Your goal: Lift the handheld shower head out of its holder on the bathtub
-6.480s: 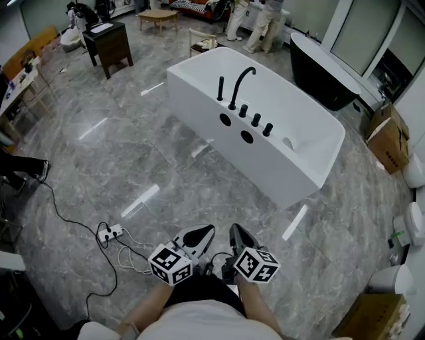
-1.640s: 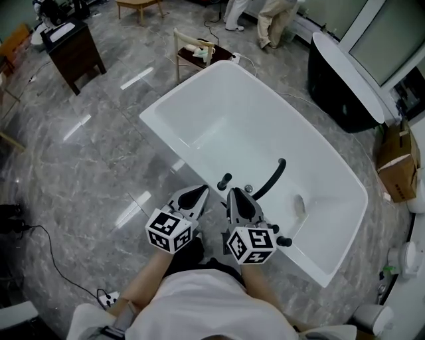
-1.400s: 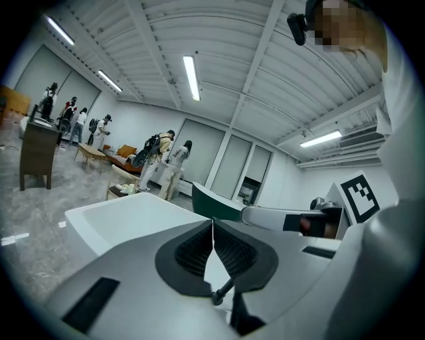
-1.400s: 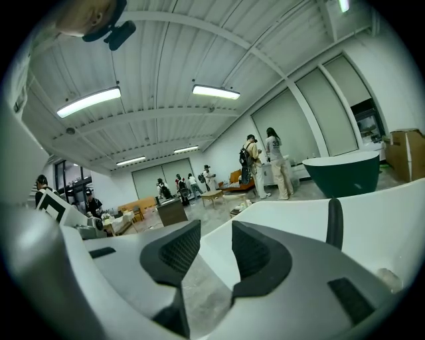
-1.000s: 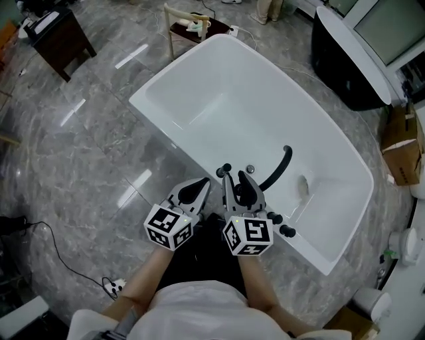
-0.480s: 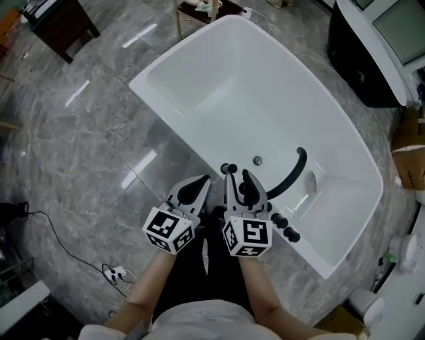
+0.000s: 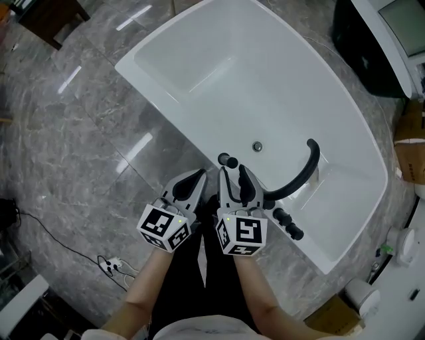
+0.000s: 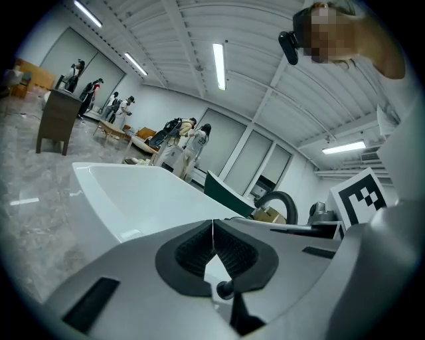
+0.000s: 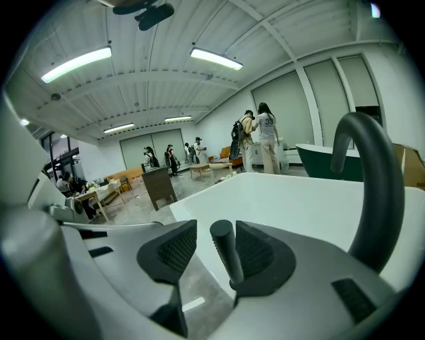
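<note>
Bathtub [image 7: 265, 80]: lying open toward 12 o'clock, near rim carrying the fittings.
Spout [image 7: 302, 176]: arching at 2 o'clock of the shower head, crowding that side.
Right claw [image 7: 233, 176]: spreading wider, straddling the shower head; pads not pressing.
Left claw [image 7: 192, 178]: pressed together, empty, waiting at 9 o'clock.
Shower head [image 9: 226, 255]: standing upright in its holder; room overhead looking free.

Grey marbled floor [image 7: 73, 126] runs all round, with a white power strip [image 7: 108, 265] and its cables lying at the lower left. A dark freestanding tub [image 7: 372, 46] stands at the upper right, a cardboard box [image 7: 408, 143] near it, and a dark wooden cabinet [image 7: 50, 13] at the top left. Farther off, people [image 9: 261, 136] stand under long ceiling lights [image 9: 76, 63].
</note>
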Demonstrator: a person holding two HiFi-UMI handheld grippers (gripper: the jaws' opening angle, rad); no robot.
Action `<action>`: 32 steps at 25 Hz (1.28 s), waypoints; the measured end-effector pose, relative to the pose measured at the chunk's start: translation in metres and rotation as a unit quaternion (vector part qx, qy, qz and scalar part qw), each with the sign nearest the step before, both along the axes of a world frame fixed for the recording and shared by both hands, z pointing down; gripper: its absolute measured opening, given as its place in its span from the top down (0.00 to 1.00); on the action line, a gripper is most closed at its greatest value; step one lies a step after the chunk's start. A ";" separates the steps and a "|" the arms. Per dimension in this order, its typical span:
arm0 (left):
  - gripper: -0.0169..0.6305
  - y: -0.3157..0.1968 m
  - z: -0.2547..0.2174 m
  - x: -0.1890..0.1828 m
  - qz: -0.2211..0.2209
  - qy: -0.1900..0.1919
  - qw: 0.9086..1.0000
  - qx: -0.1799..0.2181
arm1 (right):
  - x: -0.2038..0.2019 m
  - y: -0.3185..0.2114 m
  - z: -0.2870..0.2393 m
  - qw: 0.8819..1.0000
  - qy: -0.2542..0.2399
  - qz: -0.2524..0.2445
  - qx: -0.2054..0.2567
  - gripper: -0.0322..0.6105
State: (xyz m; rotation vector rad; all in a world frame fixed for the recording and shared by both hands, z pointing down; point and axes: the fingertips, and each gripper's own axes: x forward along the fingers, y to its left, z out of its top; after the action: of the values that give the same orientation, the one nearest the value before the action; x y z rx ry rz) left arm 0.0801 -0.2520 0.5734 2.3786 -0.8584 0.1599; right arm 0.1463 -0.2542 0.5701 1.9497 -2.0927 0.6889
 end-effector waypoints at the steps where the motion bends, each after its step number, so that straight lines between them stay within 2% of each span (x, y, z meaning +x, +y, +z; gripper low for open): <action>1: 0.95 0.000 0.005 0.000 -0.003 0.002 1.000 -0.003 | 0.001 0.000 0.005 1.000 0.003 0.000 -0.003 0.69; 13: 0.95 -0.008 0.052 -0.008 -0.004 -0.005 1.000 -0.011 | 0.004 -0.018 0.066 0.999 0.011 0.018 -0.026 0.68; 20: 0.95 -0.012 0.085 -0.010 -0.004 -0.003 1.000 -0.029 | 0.003 -0.028 0.098 0.999 0.012 0.034 -0.031 0.69; 28: 0.95 -0.006 0.105 -0.001 0.003 0.003 0.999 -0.041 | 0.010 -0.034 0.120 0.998 0.046 0.041 -0.027 0.69; 32: 0.95 -0.007 0.103 -0.003 0.000 0.003 0.999 -0.042 | 0.010 -0.034 0.121 0.996 0.072 0.041 -0.031 0.73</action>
State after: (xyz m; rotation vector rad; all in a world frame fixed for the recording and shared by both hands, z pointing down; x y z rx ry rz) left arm 0.0770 -0.2589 0.6762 2.2998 -0.8342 0.1855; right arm 0.1559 -0.2881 0.6909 1.9979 -1.8949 0.6023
